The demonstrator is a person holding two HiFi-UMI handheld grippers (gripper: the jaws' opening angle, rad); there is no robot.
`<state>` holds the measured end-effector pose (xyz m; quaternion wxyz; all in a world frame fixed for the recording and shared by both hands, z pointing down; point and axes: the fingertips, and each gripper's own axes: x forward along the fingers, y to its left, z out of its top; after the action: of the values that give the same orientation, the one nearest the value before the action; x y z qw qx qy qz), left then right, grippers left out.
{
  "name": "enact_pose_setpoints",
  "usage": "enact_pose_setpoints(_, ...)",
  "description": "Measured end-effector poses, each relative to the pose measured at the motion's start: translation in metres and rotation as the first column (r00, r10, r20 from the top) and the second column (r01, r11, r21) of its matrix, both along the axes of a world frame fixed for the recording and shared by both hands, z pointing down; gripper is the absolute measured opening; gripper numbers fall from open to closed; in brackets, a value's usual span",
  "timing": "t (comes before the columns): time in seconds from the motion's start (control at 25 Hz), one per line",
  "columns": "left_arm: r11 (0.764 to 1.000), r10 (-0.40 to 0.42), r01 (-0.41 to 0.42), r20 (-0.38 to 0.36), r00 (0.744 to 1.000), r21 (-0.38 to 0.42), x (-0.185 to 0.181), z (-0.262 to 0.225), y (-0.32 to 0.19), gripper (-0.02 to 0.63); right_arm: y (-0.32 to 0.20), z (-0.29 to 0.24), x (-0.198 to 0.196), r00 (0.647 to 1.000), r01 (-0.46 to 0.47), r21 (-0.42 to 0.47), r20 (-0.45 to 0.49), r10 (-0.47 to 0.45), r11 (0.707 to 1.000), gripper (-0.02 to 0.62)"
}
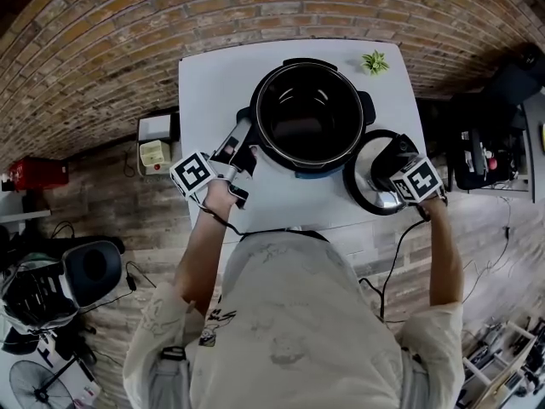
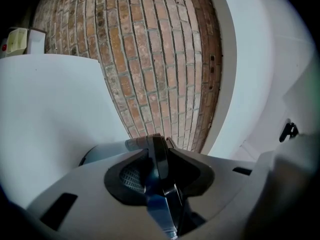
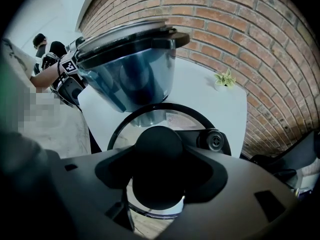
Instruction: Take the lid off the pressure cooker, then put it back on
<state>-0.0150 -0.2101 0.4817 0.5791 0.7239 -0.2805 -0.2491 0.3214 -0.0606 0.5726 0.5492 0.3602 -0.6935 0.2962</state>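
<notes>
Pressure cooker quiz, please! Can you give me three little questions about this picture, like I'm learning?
1. True or false: the lid sits on the pressure cooker.
2. What does the right gripper hold? A the lid's knob; B a spoon; C a cup.
3. Fill in: the left gripper has its jaws shut on the cooker's side ____.
Key: 1 false, the lid is off, beside the open cooker. 2 A. 3 handle.

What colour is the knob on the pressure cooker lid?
Black. The lid knob shows best in the right gripper view.
</notes>
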Motion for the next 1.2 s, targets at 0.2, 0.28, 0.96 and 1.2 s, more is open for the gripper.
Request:
enact_pose_setpoints(0.2,1.000,-0.001,0.001,-0.007,1.000,-0.011,0.000,0.001,0.000,0.138,-0.004,-0.046,0.021,0.999,-0.028,0.031,-0.030,0.029,0.999,0.291)
enact_pose_setpoints(0.28,1.000,-0.001,0.001,-0.013,1.000,-0.010,0.000,0.000,0.000,0.138,-0.008,-0.064,0.025,0.999,-0.032,0.038,-0.031,0.033,0.999,0.291)
enact_pose_setpoints(0.96,1.000,-0.005,0.005,-0.035,0.999,-0.004,0.000,0.001,0.000,0.138,-0.064,-0.220,-0.022,0.985,0.162,0.157,-0.094,-0.148,0.974,0.291)
enact_pose_setpoints(1.2,1.000,-0.011,0.011,-0.039,0.999,-0.004,0.001,0.002,-0.001,0.138,-0.088,-0.239,-0.076,0.958,0.288,0.170,-0.053,-0.283,0.943,0.291)
